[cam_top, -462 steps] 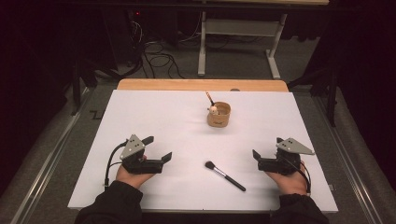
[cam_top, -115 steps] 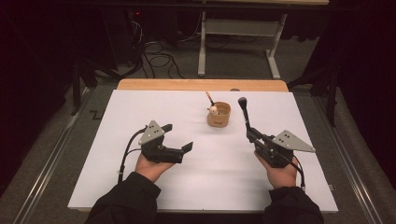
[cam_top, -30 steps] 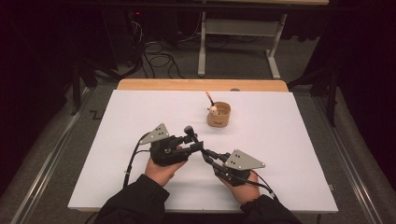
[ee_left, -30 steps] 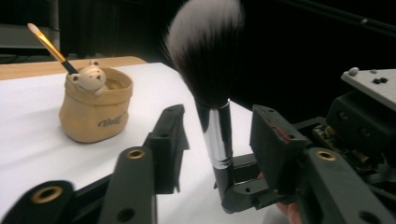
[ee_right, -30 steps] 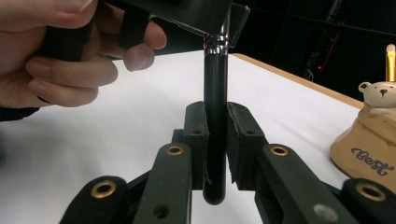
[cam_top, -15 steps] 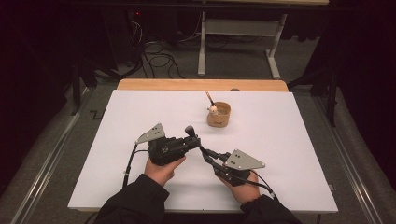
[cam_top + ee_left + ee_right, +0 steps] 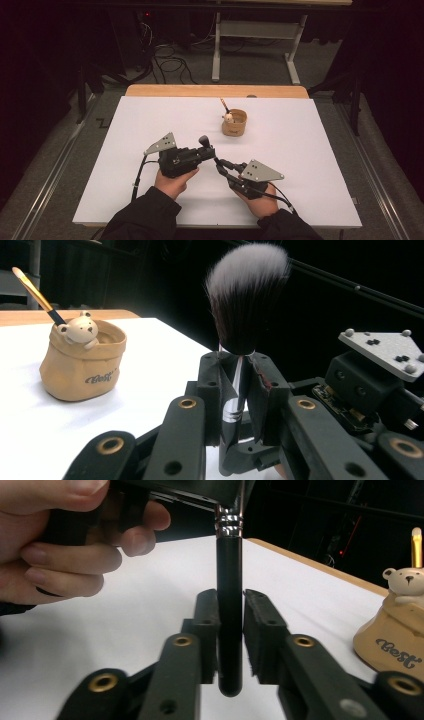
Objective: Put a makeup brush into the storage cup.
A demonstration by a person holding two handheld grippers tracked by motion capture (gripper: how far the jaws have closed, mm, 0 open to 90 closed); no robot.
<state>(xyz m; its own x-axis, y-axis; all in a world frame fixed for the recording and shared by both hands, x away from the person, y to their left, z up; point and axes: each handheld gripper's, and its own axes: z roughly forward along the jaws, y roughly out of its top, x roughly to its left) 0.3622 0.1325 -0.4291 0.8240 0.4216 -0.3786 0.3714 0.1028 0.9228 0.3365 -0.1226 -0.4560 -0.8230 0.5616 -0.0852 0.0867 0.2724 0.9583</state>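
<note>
A makeup brush point(image 7: 247, 295) with a dark, white-tipped head stands upright between the two grippers above the middle of the white table. My left gripper point(image 7: 235, 385) is shut on its silver ferrule just under the bristles. My right gripper point(image 7: 230, 625) is shut lower down on the black handle point(image 7: 230, 580). In the high view the brush head point(image 7: 204, 140) pokes up where the left gripper point(image 7: 210, 152) and right gripper point(image 7: 220, 165) meet. A tan bear-faced cup point(image 7: 234, 122) stands farther back, holding a thin paintbrush point(image 7: 223, 103).
The white table top point(image 7: 310, 150) has open room left, right and behind the cup. A wooden strip point(image 7: 175, 90) runs along its far edge. The hand on the left gripper point(image 7: 75, 545) is close by in the right gripper view.
Over the last second the left gripper has closed in on the brush that the right gripper carried over. Earlier the brush lay on the table, then the right gripper lifted it.
</note>
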